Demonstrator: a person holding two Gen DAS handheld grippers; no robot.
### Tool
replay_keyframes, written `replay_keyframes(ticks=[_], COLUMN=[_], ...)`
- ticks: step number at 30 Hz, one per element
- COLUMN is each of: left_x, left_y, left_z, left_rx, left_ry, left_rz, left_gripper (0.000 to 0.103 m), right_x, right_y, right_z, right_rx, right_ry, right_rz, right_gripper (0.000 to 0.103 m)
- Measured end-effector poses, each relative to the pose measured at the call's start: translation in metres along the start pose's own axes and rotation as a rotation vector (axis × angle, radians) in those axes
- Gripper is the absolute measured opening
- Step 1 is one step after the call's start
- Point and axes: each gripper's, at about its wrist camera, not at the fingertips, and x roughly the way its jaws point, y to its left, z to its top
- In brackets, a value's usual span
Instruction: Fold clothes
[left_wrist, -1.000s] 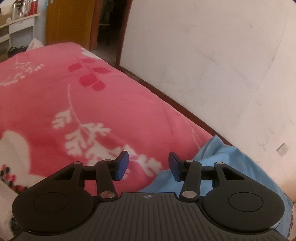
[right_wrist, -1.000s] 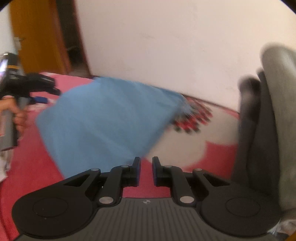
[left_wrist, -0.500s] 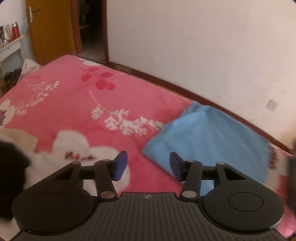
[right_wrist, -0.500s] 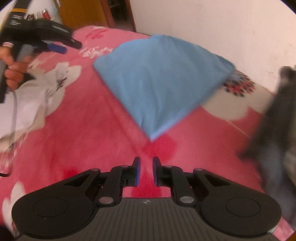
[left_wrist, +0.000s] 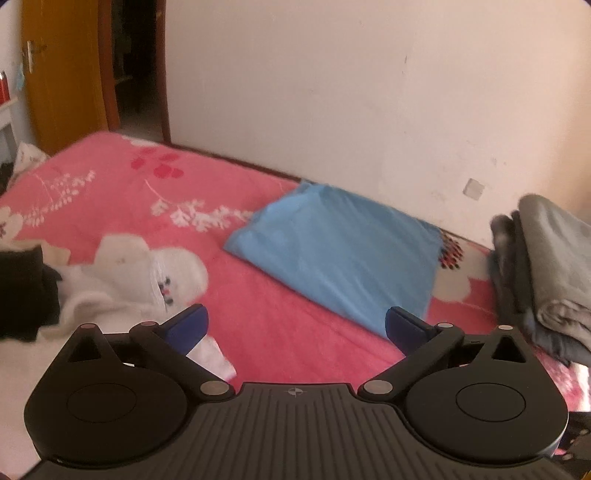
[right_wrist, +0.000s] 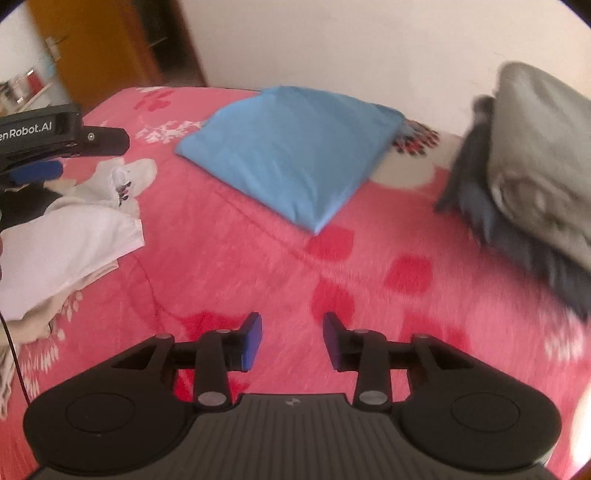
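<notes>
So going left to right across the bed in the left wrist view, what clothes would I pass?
Black garment → white clothes → folded blue garment → stack of grey folded clothes.

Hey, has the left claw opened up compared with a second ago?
Yes. The left claw now stands much wider: its blue pads have spread outward toward its black side discs and hold nothing.
</notes>
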Motion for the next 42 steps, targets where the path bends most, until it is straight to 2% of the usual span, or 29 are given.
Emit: replay_keyframes(ticks=[4,6,9,13,16,20,25,31,42], left_x=[-0.023,-0.035,-0.05,-0.064,-0.074,-0.082,-0.089,-0.093,-0.088], left_y=[-0.005,-0.007,-0.011,-0.01,-0.005,-0.002,-0.005,-0.01,-0.019], left_z=[-0.004,-0.005,-0.005,-0.008,-0.013,-0.019,-0.026,-0.027,-0.028], left_rx=[0.057,0.097,0.143,0.147,0.117,0.131,0.162,0.145,0.154], left_ry=[0.009,0.005,0.014,0.042,0.05,0.082,0.077,0.05,0.049], left_rz=[-0.029,-0.028,-0.027,-0.031,-0.036,-0.063,-0.044,-0.057,-0.03], left_gripper=[0.103,0.103,0.103,0.103,0.103,0.103,0.103,0.103,0.103], right_x=[-0.017,-0.025,-0.044,-0.066,-0.076,-0.088,-0.099,-0.106,-0.105], right_y=[0.01,0.015,0.023,0.032,0.042,0.052,0.056,0.054,0.05], right_z=[-0.012,-0.017,-0.021,-0.023,-0.029,-0.04,-0.046,-0.046,-0.047], right_rx=[0.102,0.153,0.192,0.23,0.225,0.21,0.218,0.211,0.198], right_ry=[-0.005,-0.007,-0.033,-0.063,-0.067,-0.072,-0.082,-0.104,-0.107], right_rz=[-0.055,-0.083,-0.141,-0.198,-0.251,-0.29,-0.321,-0.347,-0.369], right_gripper=[0.05,0.064,0.072,0.08,0.087,0.095,0.098,0.1,0.1])
